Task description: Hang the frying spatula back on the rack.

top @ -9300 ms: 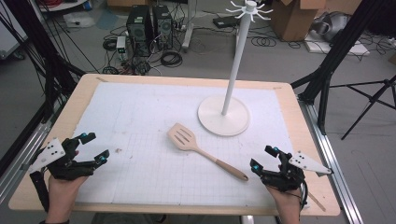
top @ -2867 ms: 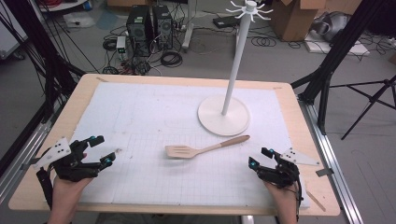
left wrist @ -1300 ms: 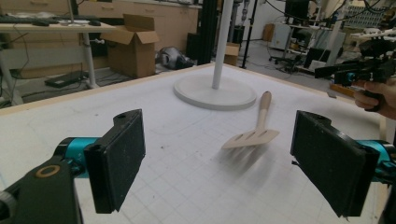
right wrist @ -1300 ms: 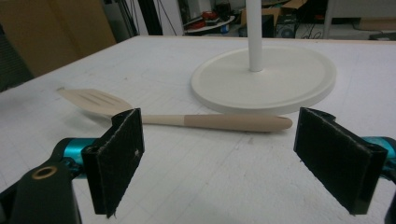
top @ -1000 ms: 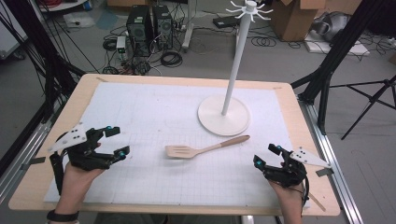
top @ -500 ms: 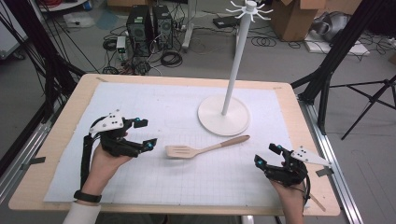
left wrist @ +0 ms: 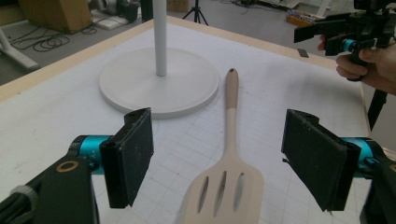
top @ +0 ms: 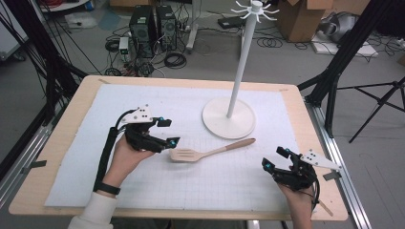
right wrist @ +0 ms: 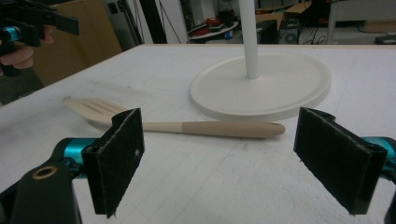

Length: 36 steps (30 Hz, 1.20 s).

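A slotted wooden spatula (top: pixel 207 151) lies flat on the white mat, its blade to the left and its handle pointing right toward the stand. My left gripper (top: pixel 168 132) is open just left of the blade; in the left gripper view the spatula (left wrist: pixel 226 168) runs between its jaws, and the left gripper (left wrist: pixel 217 161) holds nothing. My right gripper (top: pixel 276 159) rests open near the front right corner, apart from the handle tip. The right gripper view shows the spatula (right wrist: pixel 187 123) lying beyond the open right gripper (right wrist: pixel 233 161).
A white hook stand (top: pixel 246 52) rises from a round base (top: pixel 228 119) at the back right of the mat (top: pixel 143 100). The wooden table edge (top: pixel 71 119) frames the mat. Computers, cables and boxes lie on the floor behind.
My left gripper has moved from the front left corner rightward and forward up to the spatula's blade. The right gripper has stayed in place. Earlier, the spatula was turned so its handle points right.
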Each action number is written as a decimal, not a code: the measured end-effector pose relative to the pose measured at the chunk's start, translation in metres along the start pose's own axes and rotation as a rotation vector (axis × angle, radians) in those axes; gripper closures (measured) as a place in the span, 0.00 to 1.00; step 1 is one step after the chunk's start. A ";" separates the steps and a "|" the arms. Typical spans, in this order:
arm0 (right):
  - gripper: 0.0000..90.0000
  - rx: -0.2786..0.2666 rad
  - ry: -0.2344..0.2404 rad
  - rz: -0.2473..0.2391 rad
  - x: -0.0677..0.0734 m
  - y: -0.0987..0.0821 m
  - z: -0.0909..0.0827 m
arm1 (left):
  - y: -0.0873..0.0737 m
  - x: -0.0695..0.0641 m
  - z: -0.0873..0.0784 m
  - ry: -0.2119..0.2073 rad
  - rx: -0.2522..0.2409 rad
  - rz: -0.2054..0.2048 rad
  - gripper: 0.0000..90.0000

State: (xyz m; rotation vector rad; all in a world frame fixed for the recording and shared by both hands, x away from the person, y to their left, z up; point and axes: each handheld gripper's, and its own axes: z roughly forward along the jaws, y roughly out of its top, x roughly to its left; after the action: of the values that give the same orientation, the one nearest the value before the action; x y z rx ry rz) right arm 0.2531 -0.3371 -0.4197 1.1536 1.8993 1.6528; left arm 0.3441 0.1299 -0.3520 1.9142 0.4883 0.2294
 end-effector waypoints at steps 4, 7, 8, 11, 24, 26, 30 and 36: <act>0.16 0.006 -0.003 0.004 -0.002 -0.001 -0.001 | 0.004 0.001 0.015 -0.014 0.037 -0.003 0.26; 0.16 0.002 -0.005 0.008 -0.003 -0.002 -0.002 | 0.007 0.001 0.021 -0.018 0.053 -0.003 0.25; 0.16 0.001 -0.004 0.016 -0.004 -0.002 -0.003 | 0.008 0.001 0.025 -0.019 0.064 0.000 0.25; 0.16 0.003 -0.005 0.015 -0.005 -0.003 -0.003 | 0.009 0.000 0.035 -0.032 0.096 0.006 0.24; 0.16 0.006 -0.003 0.024 -0.007 -0.006 -0.004 | 0.014 -0.007 0.082 -0.066 0.196 0.030 0.23; 0.16 0.006 -0.002 0.025 -0.007 -0.006 -0.004 | 0.015 -0.008 0.086 -0.066 0.216 0.034 0.23; 0.16 0.007 -0.002 0.031 -0.008 -0.007 -0.005 | 0.017 -0.009 0.099 -0.070 0.263 0.057 0.23; 0.16 0.007 0.003 0.038 -0.009 -0.009 -0.006 | 0.018 -0.013 0.120 -0.084 0.352 0.086 0.24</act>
State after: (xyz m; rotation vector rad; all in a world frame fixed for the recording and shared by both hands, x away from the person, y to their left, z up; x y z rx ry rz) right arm 0.2515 -0.3476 -0.4288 1.1976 1.8975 1.6694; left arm 0.3820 0.0173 -0.3808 2.2814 0.4095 0.1232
